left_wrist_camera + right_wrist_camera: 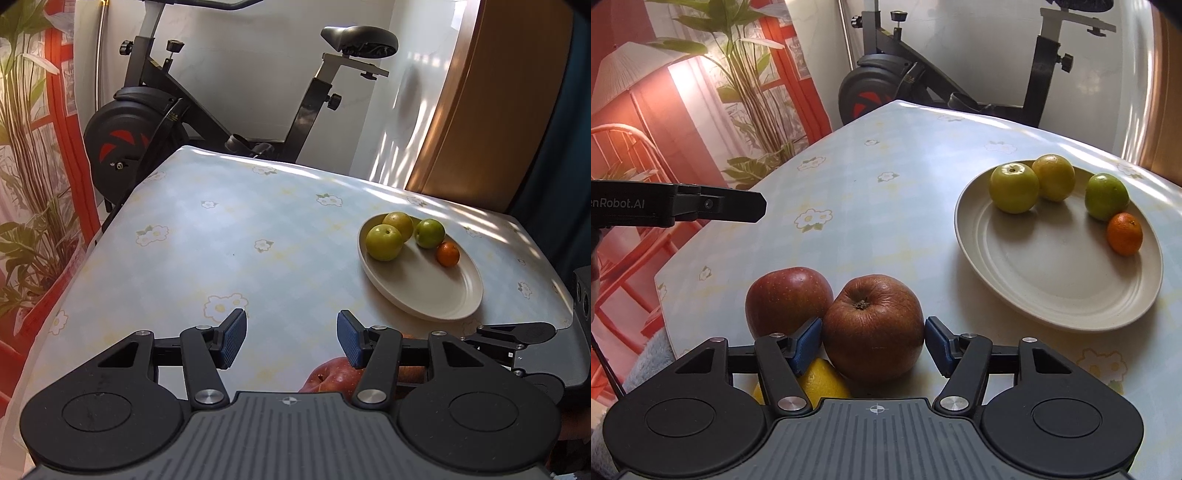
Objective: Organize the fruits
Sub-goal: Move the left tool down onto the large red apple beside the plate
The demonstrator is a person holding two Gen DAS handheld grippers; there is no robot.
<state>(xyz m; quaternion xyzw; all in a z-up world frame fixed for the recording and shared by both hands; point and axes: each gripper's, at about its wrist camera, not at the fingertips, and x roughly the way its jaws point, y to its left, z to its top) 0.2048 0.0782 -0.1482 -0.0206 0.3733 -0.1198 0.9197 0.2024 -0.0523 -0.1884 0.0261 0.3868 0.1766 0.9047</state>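
Observation:
My right gripper (873,332) is shut on a wrinkled red-brown apple (873,328) near the table's front edge, one blue pad on each side. A second red apple (786,299) touches it on the left, and a lemon (823,384) lies under the left finger. The cream plate (1052,266) at the right holds two green apples (1014,186), a yellowish citrus (1054,177) and a small orange (1124,234). My left gripper (291,332) hovers open over bare tablecloth with nothing between its pads. A red apple (332,376) shows below it, and the plate (443,295) is ahead to its right.
The table (221,236) has a pale blue flowered cloth. An exercise bike (155,122) stands behind its far edge. A red backdrop and plants (750,96) line the left side, and a wooden door (480,110) is at the back right.

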